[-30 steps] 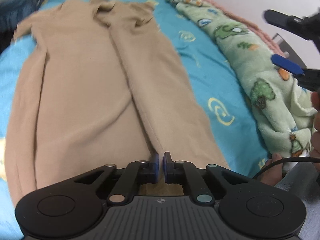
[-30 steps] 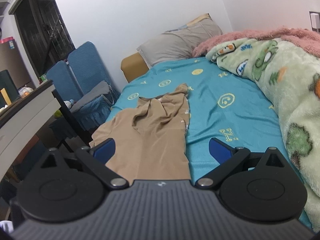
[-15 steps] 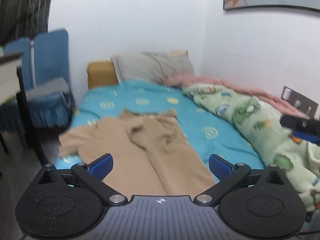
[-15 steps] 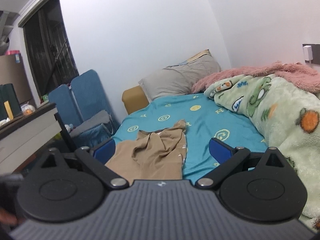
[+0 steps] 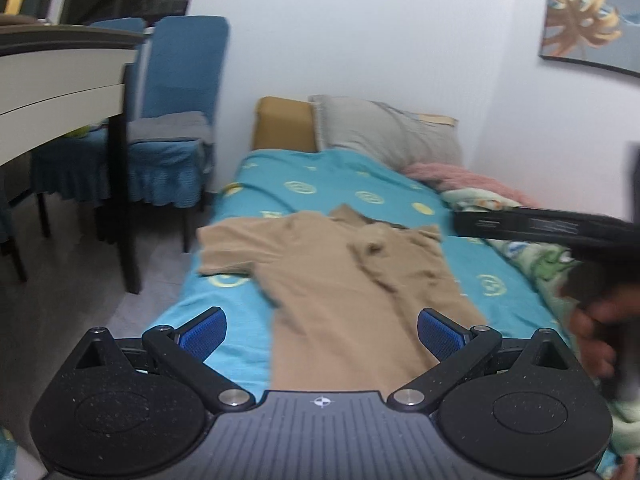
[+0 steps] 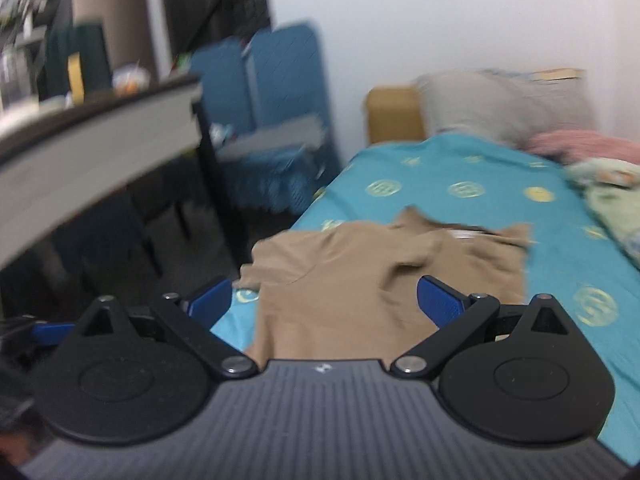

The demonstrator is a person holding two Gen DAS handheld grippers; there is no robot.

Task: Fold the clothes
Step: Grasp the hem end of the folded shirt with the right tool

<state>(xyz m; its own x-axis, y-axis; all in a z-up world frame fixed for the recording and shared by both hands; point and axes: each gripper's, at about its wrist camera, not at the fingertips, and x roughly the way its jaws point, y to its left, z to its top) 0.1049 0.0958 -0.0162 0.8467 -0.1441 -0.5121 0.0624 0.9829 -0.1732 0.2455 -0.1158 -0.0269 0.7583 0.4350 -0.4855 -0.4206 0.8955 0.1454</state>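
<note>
Both grippers have drawn back from the shirt (image 5: 348, 280) since a second ago, when the left gripper (image 5: 322, 330) was pinched on its hem. Now its jaws are spread wide, holding nothing, as are the right gripper's (image 6: 324, 304). Ahead of both, the shirt lies flat on the bed (image 5: 280, 176). Only the left view shows the wall picture (image 5: 588, 12); only the right shows the cluttered desk (image 6: 100, 120).
</note>
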